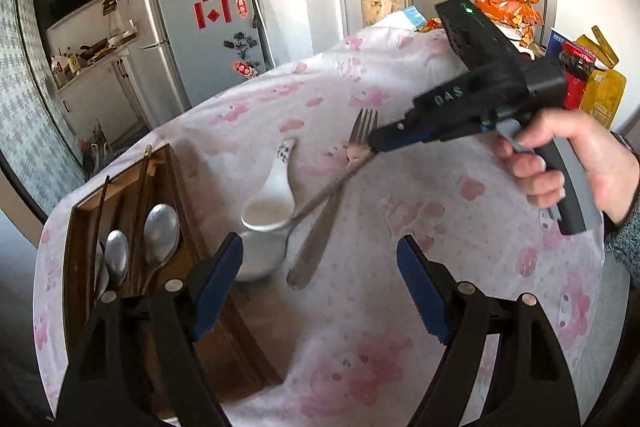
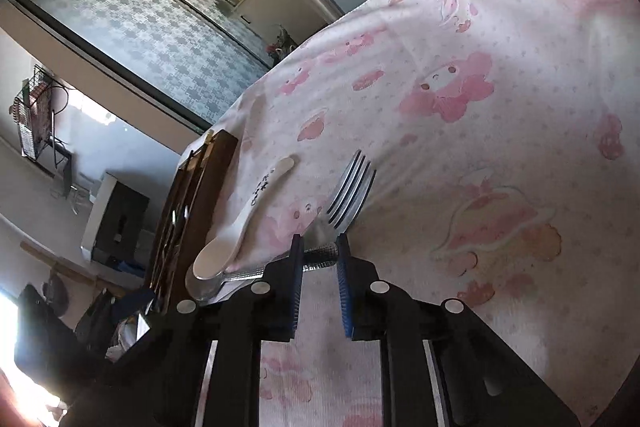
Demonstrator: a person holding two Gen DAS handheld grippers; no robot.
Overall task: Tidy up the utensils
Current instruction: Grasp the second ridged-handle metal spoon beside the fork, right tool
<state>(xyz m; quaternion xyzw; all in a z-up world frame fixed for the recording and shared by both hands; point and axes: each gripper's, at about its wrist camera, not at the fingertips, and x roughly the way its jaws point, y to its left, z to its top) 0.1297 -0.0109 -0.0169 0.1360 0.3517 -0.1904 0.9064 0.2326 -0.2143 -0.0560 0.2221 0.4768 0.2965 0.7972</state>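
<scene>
A pink-patterned cloth covers the table. My right gripper point(image 1: 374, 149) point(image 2: 319, 247) is shut on the tip of a metal spoon's thin handle point(image 1: 312, 203) point(image 2: 320, 251). That handle crosses over a steel fork point(image 1: 320, 239) point(image 2: 352, 187) lying on the cloth. The metal spoon's bowl point(image 1: 258, 259) point(image 2: 202, 287) sits partly under a white ceramic spoon point(image 1: 272, 195) point(image 2: 240, 227). To the left stands a wooden utensil tray point(image 1: 180, 179) point(image 2: 208, 179) with two metal spoons point(image 1: 160, 231) and dark chopsticks in it. My left gripper point(image 1: 320, 251) is open, above the table's near side, holding nothing.
Snack bags point(image 1: 504, 3) and boxes crowd the table's far right end. A grey fridge point(image 1: 192, 39) and a kitchen counter stand beyond the far-left edge. A person's hand point(image 1: 580, 163) holds the right gripper's handle. Bare cloth lies to the right of the fork.
</scene>
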